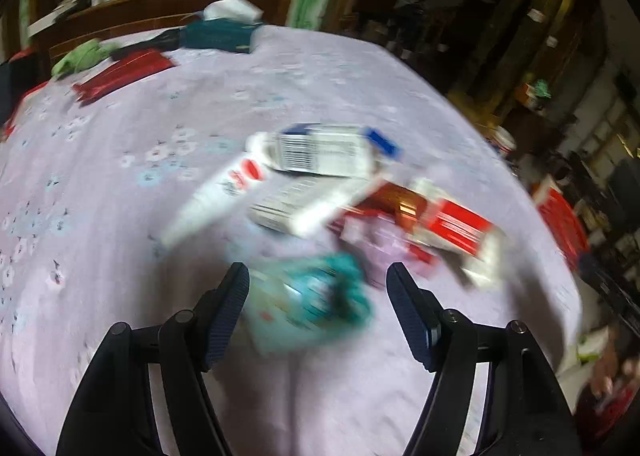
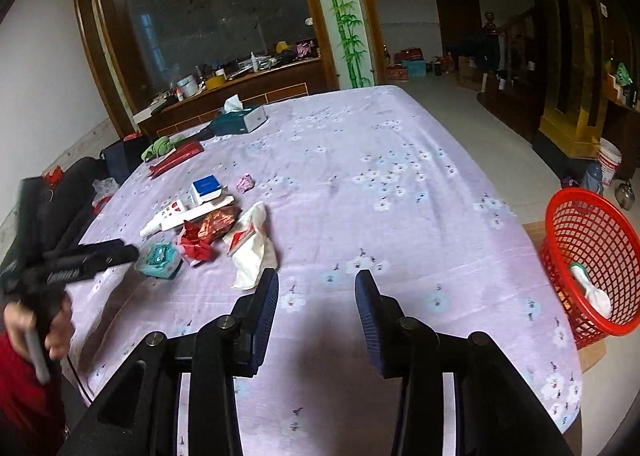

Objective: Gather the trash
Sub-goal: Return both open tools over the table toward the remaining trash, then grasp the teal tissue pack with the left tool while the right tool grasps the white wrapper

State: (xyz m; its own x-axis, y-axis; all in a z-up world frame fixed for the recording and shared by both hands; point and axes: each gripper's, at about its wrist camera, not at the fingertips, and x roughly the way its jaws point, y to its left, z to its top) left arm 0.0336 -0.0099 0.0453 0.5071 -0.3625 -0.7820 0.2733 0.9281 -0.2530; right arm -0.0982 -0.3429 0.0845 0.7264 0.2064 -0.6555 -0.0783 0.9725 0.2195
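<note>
Clearly the left gripper [image 1: 318,308] is lined up over the teal packet [image 1: 312,304] at the near edge of the rubbish pile [image 2: 208,223], jaws wide and the packet between them but not pinched; it looks like the next piece to go; the right gripper [image 2: 317,296] hangs half open and empty above bare tablecloth [image 2: 400,183]; the red basket [image 2: 588,268] waits beside the table's right edge, already holding something white.

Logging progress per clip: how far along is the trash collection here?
Done: one white item lies in the red basket. In hand: nothing; the left gripper is open over the teal packet, the right gripper is open and empty. Left: the pile of boxes, wrappers and tissue.
</note>
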